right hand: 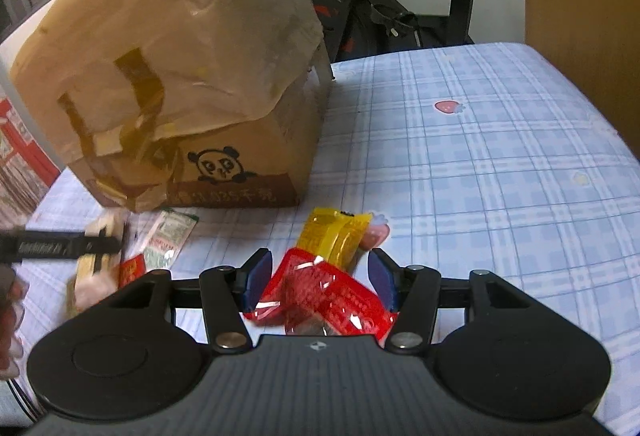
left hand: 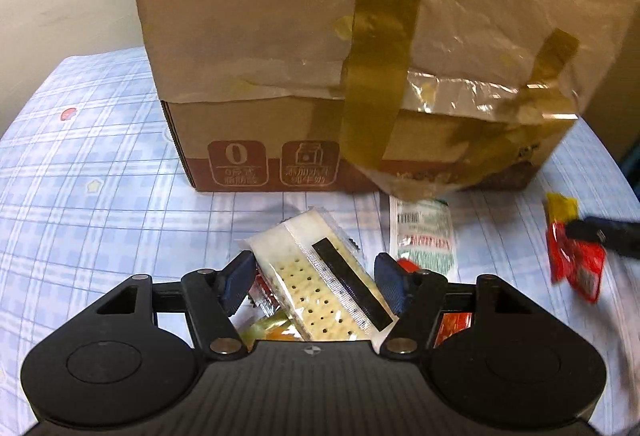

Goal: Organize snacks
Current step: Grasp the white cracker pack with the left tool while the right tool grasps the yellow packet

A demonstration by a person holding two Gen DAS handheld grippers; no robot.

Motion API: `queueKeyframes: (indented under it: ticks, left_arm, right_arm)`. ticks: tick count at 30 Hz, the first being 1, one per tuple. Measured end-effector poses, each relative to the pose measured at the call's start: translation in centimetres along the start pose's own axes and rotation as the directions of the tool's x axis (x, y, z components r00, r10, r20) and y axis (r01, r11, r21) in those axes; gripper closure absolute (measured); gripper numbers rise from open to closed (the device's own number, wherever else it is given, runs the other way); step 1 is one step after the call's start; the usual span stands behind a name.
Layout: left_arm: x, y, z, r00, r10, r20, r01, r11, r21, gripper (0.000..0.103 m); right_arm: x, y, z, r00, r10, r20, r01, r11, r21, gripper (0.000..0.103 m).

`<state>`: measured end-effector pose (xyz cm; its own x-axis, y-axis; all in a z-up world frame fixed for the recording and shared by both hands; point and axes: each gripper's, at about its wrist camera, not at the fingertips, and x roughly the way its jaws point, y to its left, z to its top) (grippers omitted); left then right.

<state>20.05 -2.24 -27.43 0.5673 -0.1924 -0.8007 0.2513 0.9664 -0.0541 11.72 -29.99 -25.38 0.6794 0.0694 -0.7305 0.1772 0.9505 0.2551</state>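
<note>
Near the box [left hand: 352, 76], our left fingers [left hand: 256, 276] sit spread around the light, breakable crackers [left hand: 320, 276], and our right fingers [right hand: 260, 276] spread around slippery red packs [right hand: 332, 296]; we pinch the middles softly.

Cracker pack [left hand: 320, 276] tilted on wrappers; red packet [right hand: 332, 296] & yellow packet [right hand: 334, 236] overlapping.

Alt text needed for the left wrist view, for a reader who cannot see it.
The left gripper, jaws open, straddles a clear-wrapped cracker packet lying on a blue plaid cloth. A taped cardboard box stands behind, a green-and-white sachet lies before it, and red packets lie at right.
</note>
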Motion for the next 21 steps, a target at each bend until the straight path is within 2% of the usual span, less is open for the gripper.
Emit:
queueKeyframes:
  ticks: [5,7,12,17,21]
  left_arm:
    - [-0.5,1.7,-0.4,0.999,-0.05,-0.01,0.05,0.998,0.036,0.035]
    - [-0.6,2.5,-0.4,0.998,-0.06,-0.01,0.06,0.998,0.024,0.034]
    - [-1.6,2.1,-1.0,0.999,-0.03,-0.013,0.03,0.999,-0.036,0.034]
    - [-1.9,2.0,-1.6,0.999,0.028,-0.025,-0.032,0.986,-0.163,0.034]
    - [-2.3,1.7,-1.7,0.998,0.054,-0.015,-0.056,0.978,-0.202,0.034]
  right_arm:
    - [1.7,0.5,0.8,1.0,-0.004,-0.019,0.004,1.0,0.008,0.047]
    - [2.3,1.3,1.0,1.0,-0.019,-0.021,0.019,0.999,-0.035,0.056]
    - [2.9,3.4,0.6,0.999,-0.038,-0.02,0.035,0.992,-0.124,0.062]
    - [3.2,4.4,0.1,0.999,-0.042,-0.016,0.039,0.986,-0.162,0.062]
    - [3.5,4.8,0.0,0.998,-0.054,-0.017,0.049,0.981,-0.186,0.059]
